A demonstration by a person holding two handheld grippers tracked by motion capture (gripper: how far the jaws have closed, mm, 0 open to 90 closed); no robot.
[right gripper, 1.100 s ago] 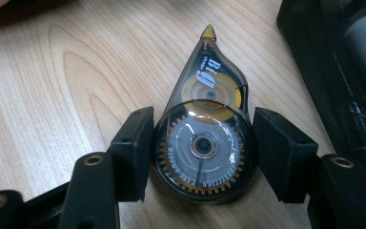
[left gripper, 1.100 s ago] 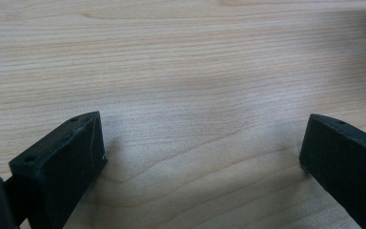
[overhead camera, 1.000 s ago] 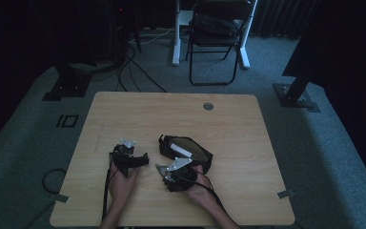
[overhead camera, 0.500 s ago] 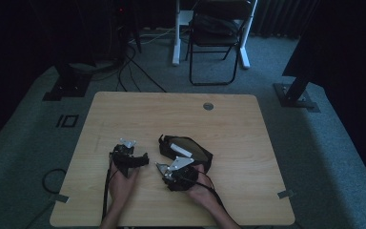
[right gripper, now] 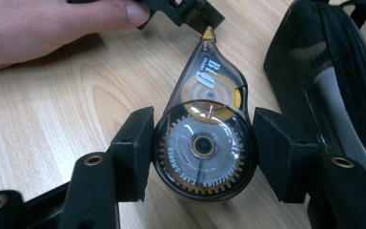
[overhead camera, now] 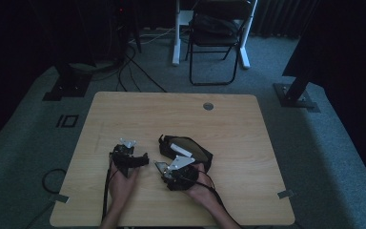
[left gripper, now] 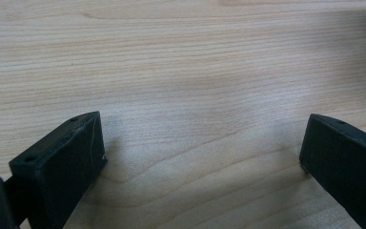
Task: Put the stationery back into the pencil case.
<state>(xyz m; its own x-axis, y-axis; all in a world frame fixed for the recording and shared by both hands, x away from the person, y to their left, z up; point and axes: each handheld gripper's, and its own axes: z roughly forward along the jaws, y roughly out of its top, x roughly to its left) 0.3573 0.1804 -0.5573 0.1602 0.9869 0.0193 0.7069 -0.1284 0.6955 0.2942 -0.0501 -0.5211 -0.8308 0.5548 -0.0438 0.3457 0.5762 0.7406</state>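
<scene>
In the lower middle of the right gripper view, my right gripper [right gripper: 202,152] is clamping a teardrop-shaped, smoky-clear plastic correction tape dispenser [right gripper: 205,138] by its round geared end, one black jaw pressing each side. The dispenser is lying flat on the pale wooden table [right gripper: 52,119], its gold tip pointing toward the top of the frame. Along the right edge a black mesh zip pouch [right gripper: 324,71] is sitting just beside the jaw. At the upper left, a finger of my left hand [right gripper: 52,24] is resting on the wood.

In the left gripper view, my left gripper [left gripper: 200,152] is standing wide open over bare table, holding nothing.

In the high view, both tools are sitting low and centre-left on the table, and farther up a black folding chair [overhead camera: 219,38] is standing on the grey carpet.
</scene>
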